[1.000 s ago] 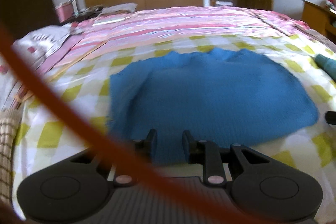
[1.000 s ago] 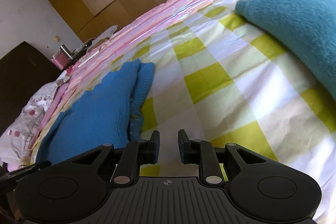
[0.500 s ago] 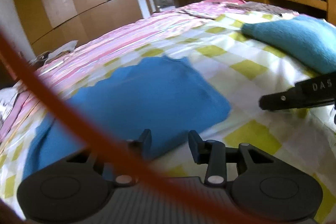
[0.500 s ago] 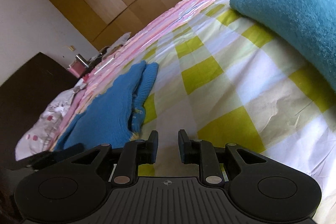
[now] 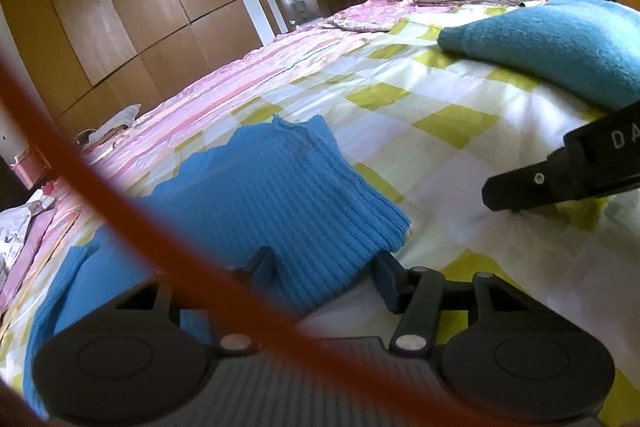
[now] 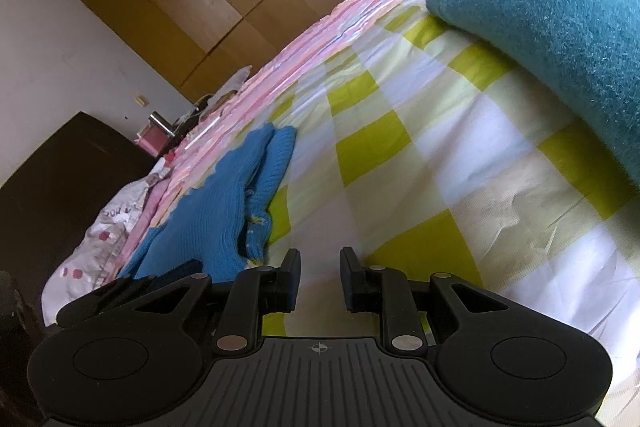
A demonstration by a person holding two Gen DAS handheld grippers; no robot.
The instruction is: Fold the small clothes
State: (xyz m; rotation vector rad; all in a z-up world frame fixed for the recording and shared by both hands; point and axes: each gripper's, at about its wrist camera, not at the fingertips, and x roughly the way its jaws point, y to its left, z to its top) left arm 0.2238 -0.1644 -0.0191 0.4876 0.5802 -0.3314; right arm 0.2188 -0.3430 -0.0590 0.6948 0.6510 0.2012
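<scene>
One ribbed blue sweater [image 5: 280,195], folded, on checked bed [image 5: 460,163].
Left gripper [image 5: 326,277] fingers opening around its corner; right gripper [image 6: 320,277] fingers narrowly apart, empty.

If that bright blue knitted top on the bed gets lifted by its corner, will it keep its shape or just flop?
Probably flop: the blue knitted top is soft ribbed knit lying in limp folded layers, so the layers would likely hang and slide apart. It looks light. The ribbed surface should grip rather than slip between the left gripper's opening jaws, which straddle its corner.
</scene>
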